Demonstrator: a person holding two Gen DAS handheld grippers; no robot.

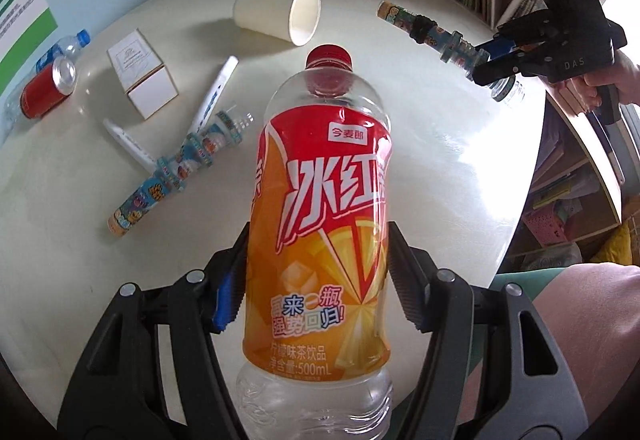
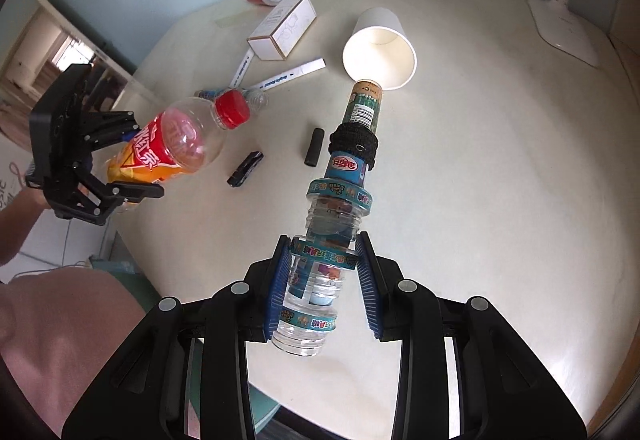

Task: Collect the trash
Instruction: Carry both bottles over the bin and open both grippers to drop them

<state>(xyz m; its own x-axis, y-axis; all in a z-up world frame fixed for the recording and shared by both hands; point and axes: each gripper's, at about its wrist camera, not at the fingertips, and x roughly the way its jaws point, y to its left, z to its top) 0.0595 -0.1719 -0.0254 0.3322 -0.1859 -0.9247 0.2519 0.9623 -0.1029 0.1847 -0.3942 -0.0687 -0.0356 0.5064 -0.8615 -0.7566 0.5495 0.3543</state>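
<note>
Two bottles are up in the air at once, and that's what makes me nervous. The left hand-held gripper (image 1: 316,276) is clamped on the iced tea bottle (image 1: 320,224), pads pressing the orange label around its lower half, red cap pointing to 12 o'clock in the left wrist view. It looks empty and thin-walled, so my guess is a hard squeeze buckles it and it squirts out, or it pivots between the pads since the grip sits low on the body.

The right hand-held gripper (image 2: 324,280) holds the tall ribbed cartoon bottle (image 2: 340,196) near its clear end. Only the left pad is clearly touching; the right one seems to have a sliver of gap lower down, so I can't swear it's a firm pinch. Most of the length sticks out toward 12 o'clock, so it could droop or swing.

That far tip is right next to the tipped paper cup (image 2: 380,48) in the right wrist view, and a swing could knock it rolling across the desk (image 2: 500,180). Two black bits (image 2: 314,146) lie at 11 o'clock of the gripper, also easy to sweep off.

Still lying on the desk: a twin cartoon bottle (image 1: 176,176), markers (image 1: 214,96), a white box (image 1: 142,74), and a red can (image 1: 48,86) at 10 o'clock. No bin visible in either view.
</note>
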